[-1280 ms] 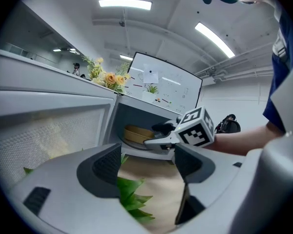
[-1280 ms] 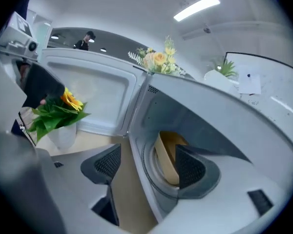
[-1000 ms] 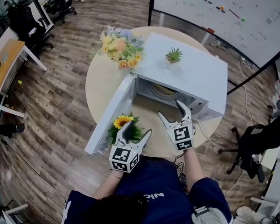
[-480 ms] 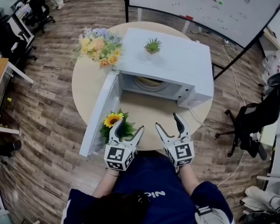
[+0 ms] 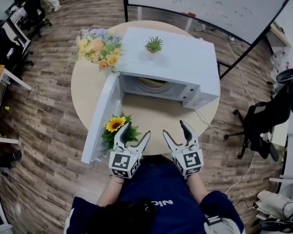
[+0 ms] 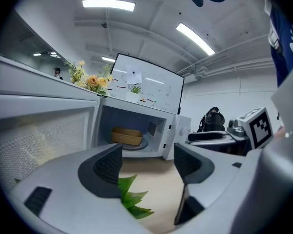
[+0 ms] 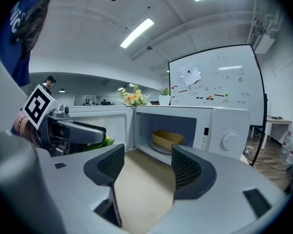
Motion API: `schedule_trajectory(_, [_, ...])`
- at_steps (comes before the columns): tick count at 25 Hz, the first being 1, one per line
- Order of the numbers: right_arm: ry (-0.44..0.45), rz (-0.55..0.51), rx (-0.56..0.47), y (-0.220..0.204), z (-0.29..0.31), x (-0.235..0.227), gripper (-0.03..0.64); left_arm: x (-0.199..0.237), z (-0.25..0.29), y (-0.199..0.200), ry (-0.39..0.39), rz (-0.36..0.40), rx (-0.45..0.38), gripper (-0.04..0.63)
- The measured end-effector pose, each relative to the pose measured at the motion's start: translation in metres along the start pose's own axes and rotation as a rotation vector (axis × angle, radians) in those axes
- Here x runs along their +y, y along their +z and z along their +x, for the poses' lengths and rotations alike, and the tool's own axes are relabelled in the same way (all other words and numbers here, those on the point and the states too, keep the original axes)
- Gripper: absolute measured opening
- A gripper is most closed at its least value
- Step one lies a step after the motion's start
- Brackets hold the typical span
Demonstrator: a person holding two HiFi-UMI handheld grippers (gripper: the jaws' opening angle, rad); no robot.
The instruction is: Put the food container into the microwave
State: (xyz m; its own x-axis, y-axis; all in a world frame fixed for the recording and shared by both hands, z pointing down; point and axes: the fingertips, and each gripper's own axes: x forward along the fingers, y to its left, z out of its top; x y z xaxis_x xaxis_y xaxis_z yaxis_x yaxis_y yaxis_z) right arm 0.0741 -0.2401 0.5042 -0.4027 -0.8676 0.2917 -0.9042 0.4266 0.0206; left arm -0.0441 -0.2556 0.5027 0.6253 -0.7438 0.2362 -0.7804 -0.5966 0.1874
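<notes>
Already the food container (image 5: 153, 83) sits inside the open microwave (image 5: 185, 62).

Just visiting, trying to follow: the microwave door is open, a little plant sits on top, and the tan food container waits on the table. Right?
Not quite: the tan food container is already inside the microwave, as the right gripper view shows. The door is open and the little plant sits on top.

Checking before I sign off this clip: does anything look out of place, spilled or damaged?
Nothing stands out. The microwave door hangs wide open and the food container sits inside on the turntable; no spill or damage shows.
</notes>
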Motion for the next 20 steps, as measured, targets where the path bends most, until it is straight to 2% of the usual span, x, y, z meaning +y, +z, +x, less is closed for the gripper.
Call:
schedule_trajectory(1, [0.004, -0.017, -0.002, 0.002, 0.001, 0.001, 0.288, 0.000, -0.001, 0.000, 0.000, 0.003, -0.003, 0.320])
schedule_trajectory(4, [0.018, -0.062, -0.005, 0.005, 0.002, 0.006, 0.171, -0.002, -0.002, 0.001, -0.005, 0.005, -0.017, 0.214])
schedule_trajectory(8, [0.049, -0.067, -0.027, 0.010, 0.004, 0.013, 0.012, -0.011, 0.001, 0.003, -0.056, -0.008, -0.024, 0.146])
schedule_trajectory(10, [0.074, -0.069, -0.029, 0.011, 0.005, 0.018, 0.011, -0.012, 0.002, 0.004, -0.052, -0.005, -0.025, 0.076])
schedule_trajectory(11, [0.084, -0.069, -0.029, 0.011, 0.006, 0.020, 0.011, -0.012, 0.003, 0.004, -0.049, -0.005, -0.025, 0.021])
schedule_trajectory(12, [0.092, -0.067, -0.029, 0.011, 0.006, 0.021, 0.011, -0.013, 0.004, 0.004, -0.051, -0.006, -0.024, 0.005])
schedule_trajectory(20, [0.078, -0.066, -0.024, 0.007, 0.007, 0.014, 0.009, -0.023, 0.012, 0.002, -0.089, 0.001, 0.000, 0.002])
